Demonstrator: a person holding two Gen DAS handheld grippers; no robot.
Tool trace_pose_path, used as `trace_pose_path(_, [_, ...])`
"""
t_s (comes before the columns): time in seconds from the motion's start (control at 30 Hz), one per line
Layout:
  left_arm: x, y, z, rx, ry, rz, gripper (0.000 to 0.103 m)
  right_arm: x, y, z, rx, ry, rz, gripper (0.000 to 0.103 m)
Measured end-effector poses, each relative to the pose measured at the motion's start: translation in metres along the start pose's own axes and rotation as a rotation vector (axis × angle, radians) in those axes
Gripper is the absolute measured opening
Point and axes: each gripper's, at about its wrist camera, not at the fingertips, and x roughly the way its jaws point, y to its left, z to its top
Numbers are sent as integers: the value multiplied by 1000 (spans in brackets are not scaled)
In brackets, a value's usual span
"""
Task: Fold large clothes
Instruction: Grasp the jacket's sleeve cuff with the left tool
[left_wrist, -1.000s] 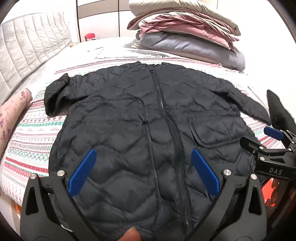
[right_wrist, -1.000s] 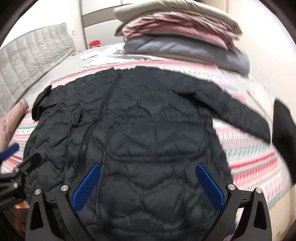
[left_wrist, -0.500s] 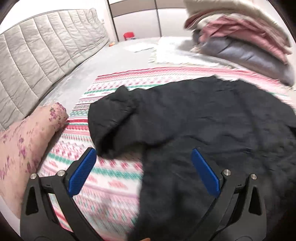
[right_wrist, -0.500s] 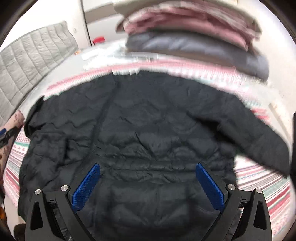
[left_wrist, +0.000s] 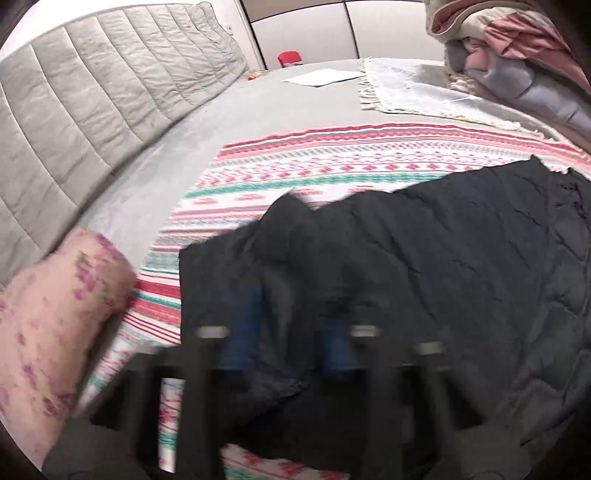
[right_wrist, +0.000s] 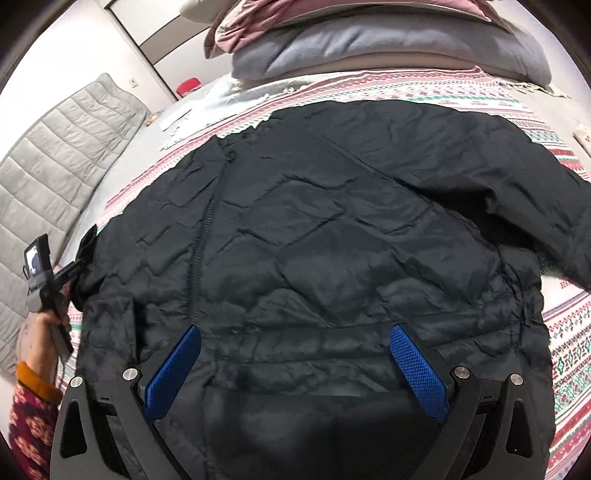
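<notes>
A black quilted jacket (right_wrist: 332, 240) lies spread front-up on a striped pink, green and white blanket (left_wrist: 332, 166) on the bed. In the left wrist view its left sleeve (left_wrist: 258, 266) lies in front of me and my left gripper (left_wrist: 288, 347), blurred by motion, has its blue pads drawn close together around the sleeve's cuff. From the right wrist view the left gripper (right_wrist: 70, 273) sits at the sleeve end. My right gripper (right_wrist: 295, 365) is open and empty over the jacket's lower body.
A grey padded headboard (left_wrist: 92, 110) runs along the left. A pink flowered pillow (left_wrist: 48, 325) lies by the sleeve. A stack of folded bedding (right_wrist: 369, 37) sits at the far side. A white paper (left_wrist: 325, 76) and a red item (left_wrist: 290, 58) lie beyond the blanket.
My left gripper swung left from the jacket's body to the left sleeve and its pads closed in on the cuff. My right gripper moved closer over the jacket and stayed open.
</notes>
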Motion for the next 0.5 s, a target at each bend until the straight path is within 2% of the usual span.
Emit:
trace_pose_path(0.13, [-38,33,4,-13,-107,76,9,-2,-10,1,15,-19,-22,102])
trace_pose_path(0.23, [-57,72,4,-64,-132,132,8,-1,-16,0,47,-16,-8,102])
trace_pose_path(0.37, [-57,125,-6,-133,-113,224,8,3,-26,1,100,-9,21,102])
trace_pose_path(0.43, [-49,151,-19,-177,-71,281,8,3,-31,0,124,-12,33,102])
trace_pose_path(0.5, [-40,172,-34,-219,-15,332,13,2,-36,0,143,-13,41,102])
